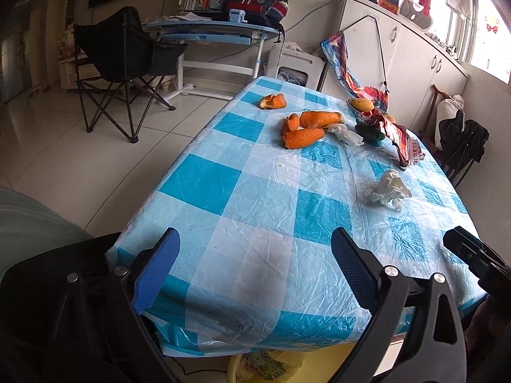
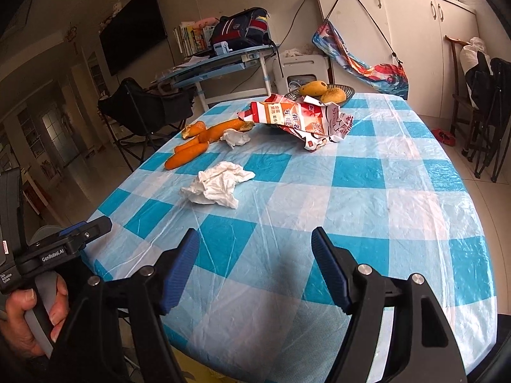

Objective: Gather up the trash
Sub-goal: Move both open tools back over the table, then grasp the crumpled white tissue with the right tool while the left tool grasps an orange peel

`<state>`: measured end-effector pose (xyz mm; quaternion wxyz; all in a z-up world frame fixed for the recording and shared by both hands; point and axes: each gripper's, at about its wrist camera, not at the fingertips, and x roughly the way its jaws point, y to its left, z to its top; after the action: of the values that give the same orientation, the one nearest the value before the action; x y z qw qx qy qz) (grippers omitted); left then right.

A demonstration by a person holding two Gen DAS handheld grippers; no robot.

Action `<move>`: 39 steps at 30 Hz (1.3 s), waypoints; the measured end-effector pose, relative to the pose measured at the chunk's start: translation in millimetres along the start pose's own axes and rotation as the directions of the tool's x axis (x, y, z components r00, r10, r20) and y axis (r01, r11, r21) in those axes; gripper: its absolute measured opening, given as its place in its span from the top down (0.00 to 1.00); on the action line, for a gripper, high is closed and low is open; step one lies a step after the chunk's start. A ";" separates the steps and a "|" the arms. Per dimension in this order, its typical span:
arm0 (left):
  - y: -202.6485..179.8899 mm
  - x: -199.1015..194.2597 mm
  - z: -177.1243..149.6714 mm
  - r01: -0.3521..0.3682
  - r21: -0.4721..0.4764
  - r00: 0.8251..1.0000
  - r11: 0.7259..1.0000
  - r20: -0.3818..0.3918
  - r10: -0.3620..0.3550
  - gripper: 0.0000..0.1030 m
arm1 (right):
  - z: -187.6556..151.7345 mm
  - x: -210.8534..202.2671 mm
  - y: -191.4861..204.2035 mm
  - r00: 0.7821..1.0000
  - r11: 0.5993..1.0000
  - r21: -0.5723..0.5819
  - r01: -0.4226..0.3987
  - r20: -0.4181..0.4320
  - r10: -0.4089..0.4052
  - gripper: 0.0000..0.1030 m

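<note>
- On a table covered with a blue-and-white checked plastic cloth point(image 1: 204, 182), litter lies scattered toward the far half.
- Left gripper point(image 1: 255, 271) hovers over the near edge of the table, its blue-padded jaws spread wide with only bare cloth between them.
- Right gripper point(image 2: 255, 268) hangs over the near end too, jaws fairly wide apart and holding nothing.
- Nearest crumpled white tissue point(image 2: 220, 183) rests on the cloth ahead of the right gripper, apart from both tools.
- Second, smaller tissue point(image 2: 235, 136) lies farther off, just beside the orange peels point(image 2: 191, 150).
- One more peel piece point(image 1: 272, 101) sits alone near the far left edge.
- Torn red-and-white snack wrapper point(image 2: 297, 118) lies in front of a dark bowl point(image 2: 349, 91) holding yellow fruit point(image 2: 314, 88).
- Under the near table edge a yellow bin point(image 1: 287, 364) shows, with paper scraps inside.
- A person's hand point(image 2: 28, 322) grips the left gripper's handle.
</note>
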<state>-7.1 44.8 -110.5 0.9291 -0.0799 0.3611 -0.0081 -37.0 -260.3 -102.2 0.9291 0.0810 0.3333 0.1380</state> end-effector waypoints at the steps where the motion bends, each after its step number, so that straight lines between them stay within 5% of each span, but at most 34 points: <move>1: -0.8 -1.2 -0.8 -0.002 0.006 1.000 1.000 0.004 0.002 0.10 | -0.2 -0.2 1.6 1.000 1.000 -0.007 0.002 0.001 -0.002 0.32; 11: -0.6 -9.6 4.6 -0.009 0.006 1.000 1.000 0.009 0.009 0.10 | 5.5 -4.8 8.5 1.000 1.000 -0.030 0.009 0.004 -0.009 0.32; 21: -26.1 27.7 78.8 -0.040 0.061 0.999 0.997 0.040 0.037 0.10 | 44.6 34.9 24.9 0.998 0.999 -0.031 -0.021 -0.061 0.019 0.32; 32: -61.2 102.3 112.3 -0.004 0.150 0.998 0.989 -0.054 0.012 0.11 | 55.0 91.8 29.7 0.977 0.999 0.006 -0.035 -0.211 0.036 0.61; 34: -70.1 115.4 112.0 -0.004 0.197 0.996 0.980 -0.085 0.021 0.17 | 53.7 92.2 27.0 0.973 0.999 0.013 -0.042 -0.226 0.044 0.73; 39: -72.6 139.1 109.8 0.027 0.213 0.981 0.977 -0.193 0.015 0.56 | 47.7 82.9 17.4 0.972 0.998 0.034 -0.045 -0.229 0.052 0.85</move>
<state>172.7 -21.3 -112.6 0.8928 0.0209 0.4463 -0.0577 51.4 -220.8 -111.0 0.8795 0.0859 0.4383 0.1645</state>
